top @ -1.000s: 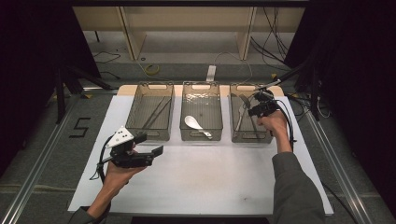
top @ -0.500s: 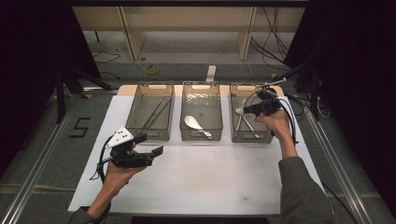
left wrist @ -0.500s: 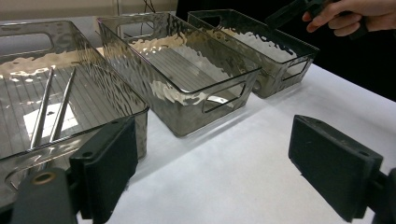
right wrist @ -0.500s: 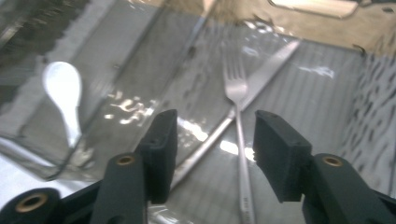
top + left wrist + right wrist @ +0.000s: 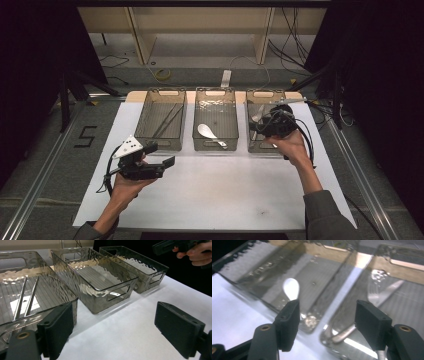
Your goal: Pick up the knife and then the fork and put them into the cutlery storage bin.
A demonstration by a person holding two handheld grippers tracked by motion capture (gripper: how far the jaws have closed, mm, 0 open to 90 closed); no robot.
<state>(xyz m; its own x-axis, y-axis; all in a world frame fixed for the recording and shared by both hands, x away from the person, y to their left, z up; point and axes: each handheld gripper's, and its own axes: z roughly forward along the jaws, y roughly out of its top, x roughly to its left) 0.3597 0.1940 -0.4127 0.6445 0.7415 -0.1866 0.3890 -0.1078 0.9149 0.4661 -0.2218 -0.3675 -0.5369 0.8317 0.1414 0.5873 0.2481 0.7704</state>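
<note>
Sorting cutlery at the counter [image 5: 210, 200], I rest my left tool [image 5: 159, 165] open and empty near me while my right tool [image 5: 327, 322], jaws just parted, hangs empty over the fork [image 5: 374, 293] in the far right bin [image 5: 260, 95].

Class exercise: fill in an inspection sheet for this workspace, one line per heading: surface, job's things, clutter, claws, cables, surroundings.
Surface: white sheet over the table, bare in front of the bins.
Job's things: three clear smoky plastic bins in a row; left bin holds two thin metal rods; middle bin holds a white spoon; right bin holds metal cutlery, a fork among it.
Clutter: nothing seen.
Claws: left claw open, over the sheet, holding nothing; right claw over the right bin, jaws just opened, nothing between them.
Cables: black cable loops off the right claw.
Surroundings: dark curtains, floor cables behind.
</note>
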